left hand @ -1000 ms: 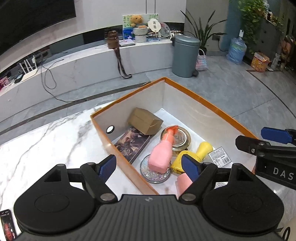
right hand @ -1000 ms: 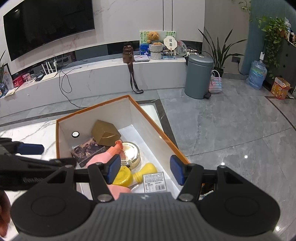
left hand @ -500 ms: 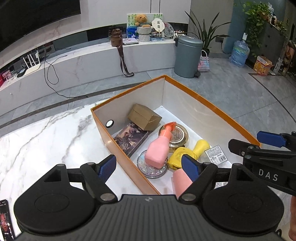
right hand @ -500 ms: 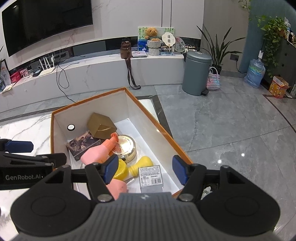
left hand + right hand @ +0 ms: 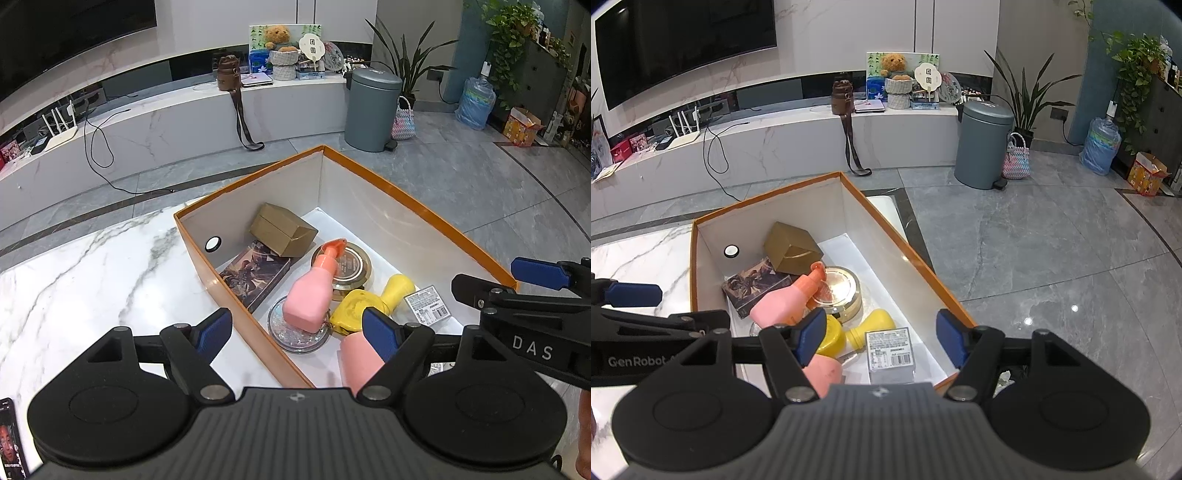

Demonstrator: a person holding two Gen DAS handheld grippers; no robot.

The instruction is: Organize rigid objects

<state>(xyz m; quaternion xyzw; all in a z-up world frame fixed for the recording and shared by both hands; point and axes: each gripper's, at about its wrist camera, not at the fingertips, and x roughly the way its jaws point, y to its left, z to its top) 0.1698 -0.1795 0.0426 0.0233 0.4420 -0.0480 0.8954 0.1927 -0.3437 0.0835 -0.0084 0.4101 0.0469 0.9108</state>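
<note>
So the orange box (image 5: 436,218) with white inner walls sits on the white marble surface (image 5: 81,280), near its edge, and everything is piled inside it. Biggest item in there is the pink pump bottle (image 5: 310,295) with an orange nozzle, lying tilted across a round gold tin (image 5: 351,264) and a clear glittery disc (image 5: 295,334). Behind those, a gold cardboard carton (image 5: 282,230) leans on a flat printed box (image 5: 255,273) with dark artwork. A yellow bottle (image 5: 373,304) lies on its side, and next to it is a small grey box (image 5: 890,350) with a barcode label, print too tiny to read. A second pink thing (image 5: 360,360) pokes up at the near end, partly hidden.

Left tongs (image 5: 297,330) hang wide apart, straddling the box's near wall, gripping nothing. Right tongs (image 5: 882,338) have just been spreading and sit over the grey box without pressing it. Writing I can read: "DAS" on one tool body, "GenRobot" on the other.
</note>
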